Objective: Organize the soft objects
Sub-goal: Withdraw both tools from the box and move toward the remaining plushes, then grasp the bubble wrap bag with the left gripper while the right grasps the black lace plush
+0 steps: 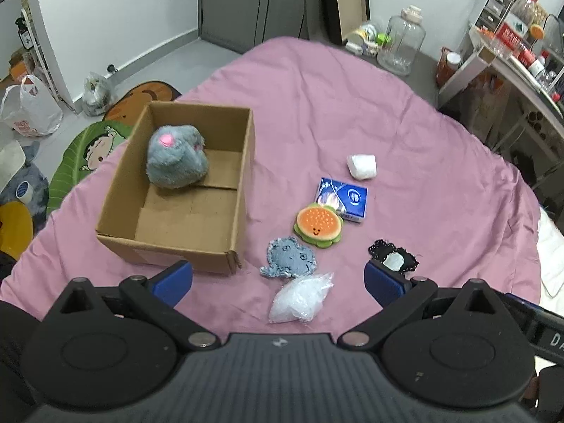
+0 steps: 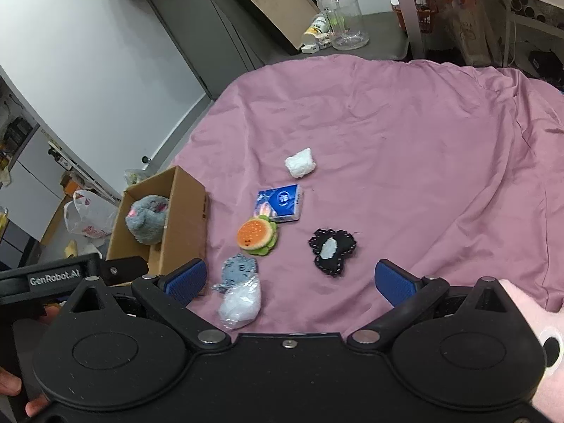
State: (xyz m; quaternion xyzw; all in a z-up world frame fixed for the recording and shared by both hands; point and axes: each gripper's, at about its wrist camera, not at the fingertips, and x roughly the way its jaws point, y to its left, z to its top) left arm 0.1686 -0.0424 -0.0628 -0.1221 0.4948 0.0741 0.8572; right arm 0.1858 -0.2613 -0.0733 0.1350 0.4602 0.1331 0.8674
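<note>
An open cardboard box (image 1: 232,190) (image 2: 187,218) stands on the pink bedsheet with a grey plush toy (image 1: 176,160) (image 2: 146,218) inside. On the sheet to its right lie a burger plush (image 1: 319,225) (image 2: 256,235), a blue denim plush (image 1: 289,257) (image 2: 239,266), a clear bag of white stuffing (image 1: 301,299) (image 2: 239,303), a black heart-shaped piece (image 1: 393,255) (image 2: 331,250), a blue tissue pack (image 1: 343,199) (image 2: 280,202) and a white wad (image 1: 362,166) (image 2: 300,163). My left gripper (image 1: 278,282) is open and empty above the stuffing bag. My right gripper (image 2: 290,282) is open and empty near the black piece.
The pink sheet (image 1: 423,183) (image 2: 405,148) covers the bed. A clear glass jar (image 1: 402,40) (image 2: 343,17) and small items stand on the floor beyond it. Cartoon mats (image 1: 98,141) and plastic bags (image 1: 30,105) lie left. Shelving (image 1: 511,53) stands right.
</note>
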